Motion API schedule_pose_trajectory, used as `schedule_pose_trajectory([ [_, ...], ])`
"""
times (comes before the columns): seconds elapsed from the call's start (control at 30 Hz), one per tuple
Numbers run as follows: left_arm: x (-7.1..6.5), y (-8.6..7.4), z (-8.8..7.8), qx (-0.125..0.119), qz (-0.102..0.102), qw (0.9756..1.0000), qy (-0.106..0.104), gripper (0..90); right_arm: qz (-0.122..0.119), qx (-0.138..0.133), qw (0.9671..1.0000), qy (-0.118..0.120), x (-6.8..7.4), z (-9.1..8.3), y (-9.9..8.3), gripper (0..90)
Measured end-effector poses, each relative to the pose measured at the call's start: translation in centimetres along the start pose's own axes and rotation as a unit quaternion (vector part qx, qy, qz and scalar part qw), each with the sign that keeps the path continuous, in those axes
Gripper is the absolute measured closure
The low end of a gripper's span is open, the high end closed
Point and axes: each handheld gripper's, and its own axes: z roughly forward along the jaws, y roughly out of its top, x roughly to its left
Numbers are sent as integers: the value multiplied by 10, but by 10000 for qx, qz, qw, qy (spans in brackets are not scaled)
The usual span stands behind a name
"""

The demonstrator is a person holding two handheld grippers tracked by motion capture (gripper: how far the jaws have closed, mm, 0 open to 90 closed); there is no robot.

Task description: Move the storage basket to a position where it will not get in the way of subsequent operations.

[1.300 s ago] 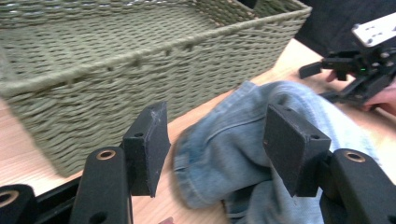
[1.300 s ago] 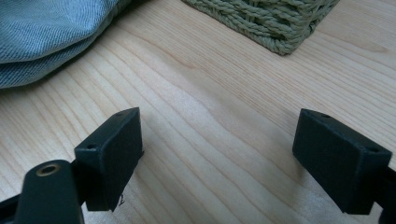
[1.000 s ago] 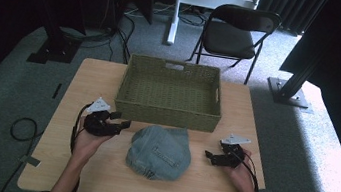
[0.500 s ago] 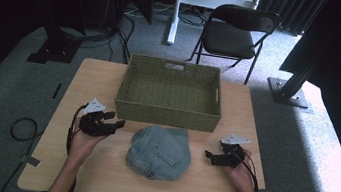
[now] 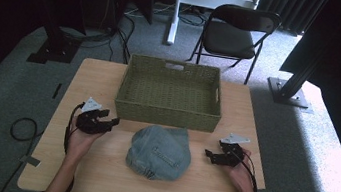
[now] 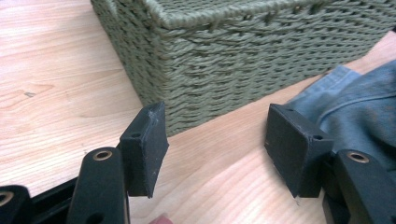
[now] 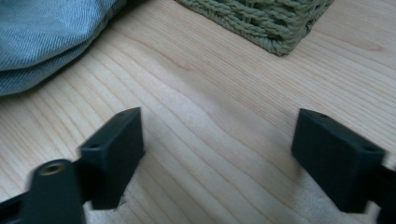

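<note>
High view overhead, gripper views close, sharing basket corner

Denim bundle between two grippers, before a woven basket.

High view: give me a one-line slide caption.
Two open grippers, left and right, flank crumpled denim before a woven basket.

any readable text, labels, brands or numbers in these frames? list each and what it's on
None readable.
Denim garment: stitched seams show, no label or print legible.
Woven basket: plain weave, no tag.
Left gripper and right gripper: black jaws and grey plates, no markings visible.
Table: bare wood grain.
</note>
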Motion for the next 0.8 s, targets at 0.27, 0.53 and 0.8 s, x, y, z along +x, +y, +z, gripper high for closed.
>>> schedule_pose_trajectory([
  [0.27,4,2,9,22,1,9999,112,423,103,-412,9990,-139,5,-9,13,393],
  [0.53,2,8,18,51,53,9997,222,495,471,-893,9943,-336,-5,-19,31,585],
  [0.8,7,10,22,-49,-47,9985,535,654,559,-914,9927,-556,-12,-16,41,711],
])
